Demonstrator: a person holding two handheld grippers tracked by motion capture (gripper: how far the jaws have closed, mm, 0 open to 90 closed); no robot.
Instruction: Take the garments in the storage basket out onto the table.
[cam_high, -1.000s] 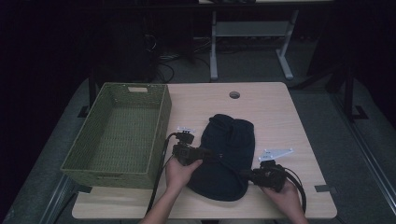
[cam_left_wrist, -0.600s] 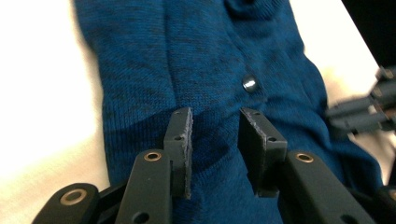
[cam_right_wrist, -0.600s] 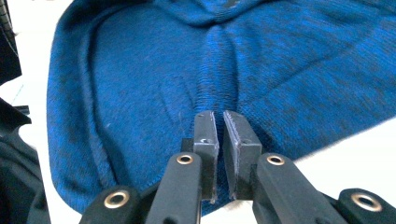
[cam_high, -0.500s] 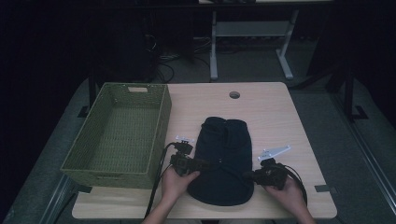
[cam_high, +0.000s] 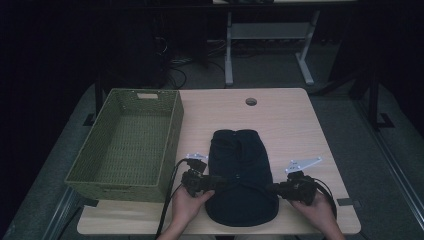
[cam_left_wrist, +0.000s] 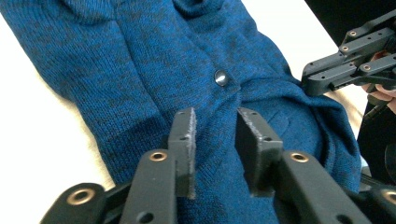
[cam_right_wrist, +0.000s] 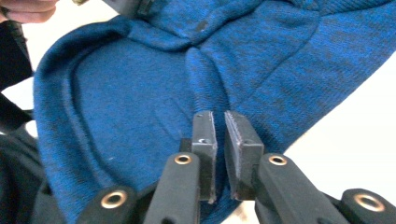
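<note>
The right tongs (cam_right_wrist: 215, 140) are clenching a fold of the blue knit sweater (cam_high: 242, 180) at its near right edge, jaws almost together with just a thin ridge of fabric pinched between the pads. The left tongs (cam_left_wrist: 215, 140) have just been closing, with a bunch of the knit sitting between the jaws, but there's a visible gap and I honestly can't tell if the pads are pressing on the cloth or only hovering against it. In the left gripper view a small dark button (cam_left_wrist: 221, 77) is sitting just past the jaw tips, and the other gripper is poking in at the upper right, biting the sweater's far edge. From the high view the sweater is looking nearly black, lying flat-ish on the near middle of the desk (cam_high: 290, 120), the left tongs (cam_high: 216, 182) on its left side and the right tongs (cam_high: 274, 189) on its right. The hands are getting cut off by the bottom of that view, and the jaw tips are too dark to make out there. A green woven basket (cam_high: 172, 145) is sitting on the desk's left side, just beside the sweater.
</note>
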